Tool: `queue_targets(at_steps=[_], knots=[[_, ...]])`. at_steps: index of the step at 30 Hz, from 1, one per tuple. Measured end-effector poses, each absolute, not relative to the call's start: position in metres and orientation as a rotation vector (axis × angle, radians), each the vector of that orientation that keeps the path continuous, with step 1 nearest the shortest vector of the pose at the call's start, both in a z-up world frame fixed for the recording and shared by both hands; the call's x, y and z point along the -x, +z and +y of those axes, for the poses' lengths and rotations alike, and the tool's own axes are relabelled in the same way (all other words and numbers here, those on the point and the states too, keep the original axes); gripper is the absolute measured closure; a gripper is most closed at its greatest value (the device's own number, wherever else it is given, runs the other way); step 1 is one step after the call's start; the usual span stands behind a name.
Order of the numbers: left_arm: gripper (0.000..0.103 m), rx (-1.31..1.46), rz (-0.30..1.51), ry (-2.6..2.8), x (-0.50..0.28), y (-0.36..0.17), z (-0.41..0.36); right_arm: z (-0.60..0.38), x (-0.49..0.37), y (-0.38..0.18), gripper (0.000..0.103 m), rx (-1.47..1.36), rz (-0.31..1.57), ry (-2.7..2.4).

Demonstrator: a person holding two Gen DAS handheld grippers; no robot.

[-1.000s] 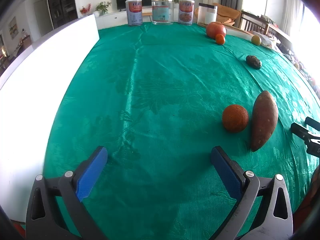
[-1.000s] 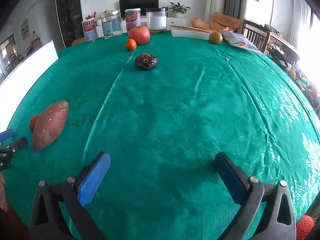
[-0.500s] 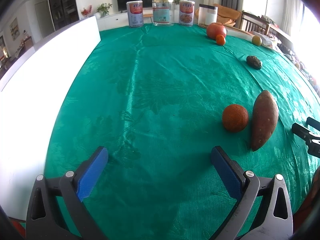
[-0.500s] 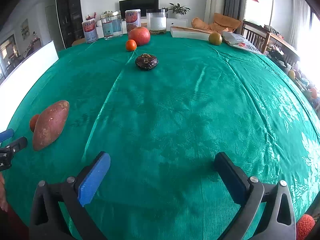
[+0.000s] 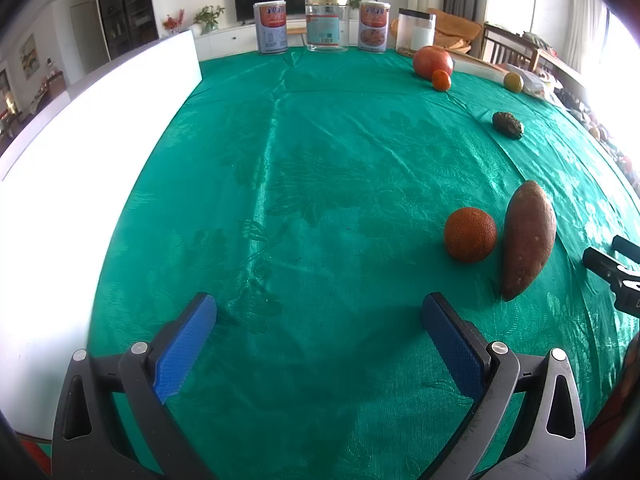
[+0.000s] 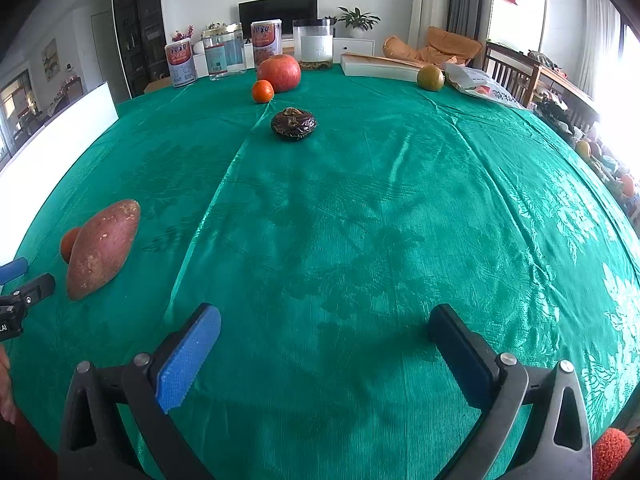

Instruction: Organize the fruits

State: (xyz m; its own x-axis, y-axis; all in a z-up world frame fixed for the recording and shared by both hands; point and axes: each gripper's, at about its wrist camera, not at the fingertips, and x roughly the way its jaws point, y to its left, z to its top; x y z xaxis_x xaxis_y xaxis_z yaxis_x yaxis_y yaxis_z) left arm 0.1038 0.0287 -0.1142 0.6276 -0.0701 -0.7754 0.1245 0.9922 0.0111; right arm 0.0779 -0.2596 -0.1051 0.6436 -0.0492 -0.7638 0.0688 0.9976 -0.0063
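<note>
- Nearest, the left tongs (image 5: pixel 318 318) hang spread wide over bare green cloth, holding nothing; against the views of a second ago they have barely shifted.
- The right tongs (image 6: pixel 324 330) are likewise spread and empty above the bench (image 6: pixel 360 220), with no visible move since then.
- Just ahead and right of the left tongs lies a rough orange fruit (image 5: pixel 470 234), just beside a sweet potato (image 5: pixel 528 238); whether the two touch I cannot tell. Both lie where they lay before.
- Mid-bench sits a dark wrinkled item (image 6: pixel 294 124), apart from the others.
- Farther on, a small orange (image 6: pixel 262 91) lies close against a large red fruit (image 6: pixel 279 73), and a greenish fruit (image 6: pixel 430 77) rests near the far right edge.
- At the back stand tins and jars (image 5: pixel 326 26).
- Since almost nothing has changed, sorting looks not yet begun; the rough orange fruit seems the likeliest first pick, being closest to the left tongs.
</note>
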Motion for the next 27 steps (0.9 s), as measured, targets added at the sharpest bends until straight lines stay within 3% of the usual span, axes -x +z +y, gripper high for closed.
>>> queue_targets(at_steps=[27], knots=[[0.001,-0.064,0.9,-0.135,-0.1044,-0.1129,0.0297,-0.2587,-0.0778,-0.1057,0.0,-0.025,0.866,-0.065]])
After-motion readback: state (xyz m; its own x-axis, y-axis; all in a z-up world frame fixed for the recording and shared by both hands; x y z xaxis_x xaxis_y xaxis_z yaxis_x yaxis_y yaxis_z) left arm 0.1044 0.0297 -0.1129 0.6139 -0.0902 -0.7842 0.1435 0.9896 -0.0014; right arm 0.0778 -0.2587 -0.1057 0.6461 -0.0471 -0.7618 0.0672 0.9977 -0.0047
